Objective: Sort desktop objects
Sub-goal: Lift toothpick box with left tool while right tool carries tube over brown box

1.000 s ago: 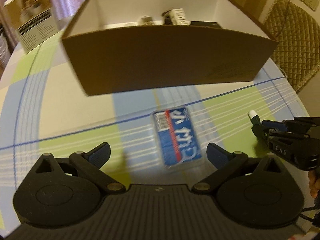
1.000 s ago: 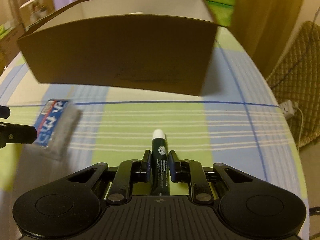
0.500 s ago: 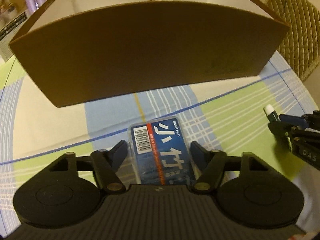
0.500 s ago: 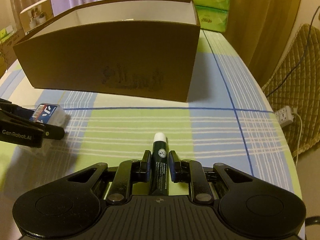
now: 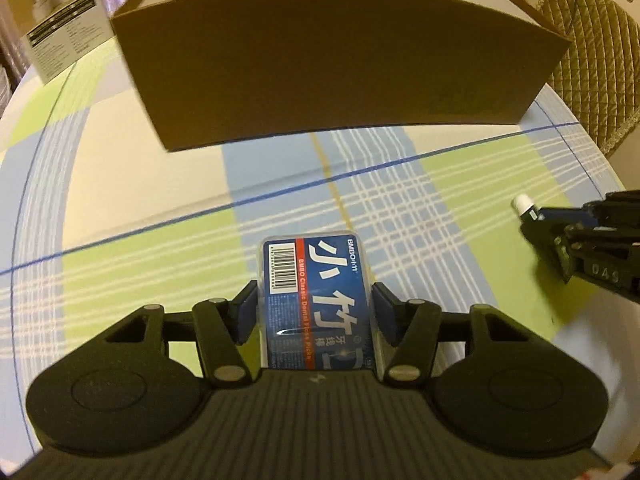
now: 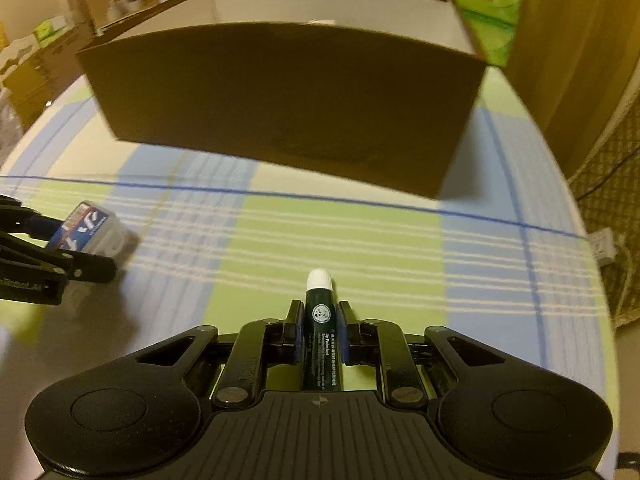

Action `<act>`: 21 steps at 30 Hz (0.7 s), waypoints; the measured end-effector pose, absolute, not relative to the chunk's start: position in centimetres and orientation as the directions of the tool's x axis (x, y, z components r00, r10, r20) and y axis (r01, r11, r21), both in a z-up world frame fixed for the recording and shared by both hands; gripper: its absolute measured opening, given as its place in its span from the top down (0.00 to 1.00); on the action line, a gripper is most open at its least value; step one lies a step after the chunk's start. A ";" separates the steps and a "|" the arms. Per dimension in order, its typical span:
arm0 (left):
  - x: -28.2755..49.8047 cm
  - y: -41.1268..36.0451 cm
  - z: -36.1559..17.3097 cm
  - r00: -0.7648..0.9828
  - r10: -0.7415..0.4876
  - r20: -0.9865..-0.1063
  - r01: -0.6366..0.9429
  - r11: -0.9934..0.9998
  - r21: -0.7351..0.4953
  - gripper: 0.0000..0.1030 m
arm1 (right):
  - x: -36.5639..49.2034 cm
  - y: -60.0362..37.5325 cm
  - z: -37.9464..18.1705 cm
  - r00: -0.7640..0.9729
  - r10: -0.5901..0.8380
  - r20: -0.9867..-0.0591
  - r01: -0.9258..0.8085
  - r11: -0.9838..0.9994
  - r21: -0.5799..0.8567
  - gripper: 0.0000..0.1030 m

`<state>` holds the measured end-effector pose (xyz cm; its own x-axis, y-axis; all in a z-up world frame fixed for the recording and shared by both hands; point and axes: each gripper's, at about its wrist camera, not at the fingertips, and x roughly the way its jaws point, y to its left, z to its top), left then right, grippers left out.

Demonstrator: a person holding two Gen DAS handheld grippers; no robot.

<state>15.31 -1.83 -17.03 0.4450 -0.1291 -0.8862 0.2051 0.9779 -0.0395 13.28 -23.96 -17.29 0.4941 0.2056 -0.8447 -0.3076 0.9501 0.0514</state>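
Observation:
My left gripper [image 5: 314, 306] is shut on a blue box of dental picks [image 5: 316, 276], white lettering and a barcode facing up, held just above the checked tablecloth. In the right wrist view the same box [image 6: 86, 228] juts from the left gripper [image 6: 68, 248] at the left edge. My right gripper [image 6: 319, 322] is shut on a dark green lip balm stick [image 6: 320, 316] with a white cap pointing forward; it shows at the right of the left wrist view as the lip balm [image 5: 528, 208]. A big brown cardboard box [image 5: 336, 76], open at the top, stands ahead of both grippers.
A white product carton [image 5: 56, 36] stands at the far left. A quilted chair [image 5: 596, 56] is beside the table on the right. Green tissue packs [image 6: 480, 0] sit behind the cardboard box [image 6: 280, 100]. A power strip [image 6: 602, 244] lies off the table's right edge.
The left gripper came down around the dental pick box, shut on it and lifted it slightly. The right gripper kept hold of the lip balm and shifted a little.

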 end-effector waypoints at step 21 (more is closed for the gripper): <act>21.2 -0.2 -4.3 0.692 -0.171 -0.701 0.211 0.977 -0.030 0.47 | 19.8 -21.4 -6.2 0.621 0.391 -0.680 -0.393 0.905 0.162 0.87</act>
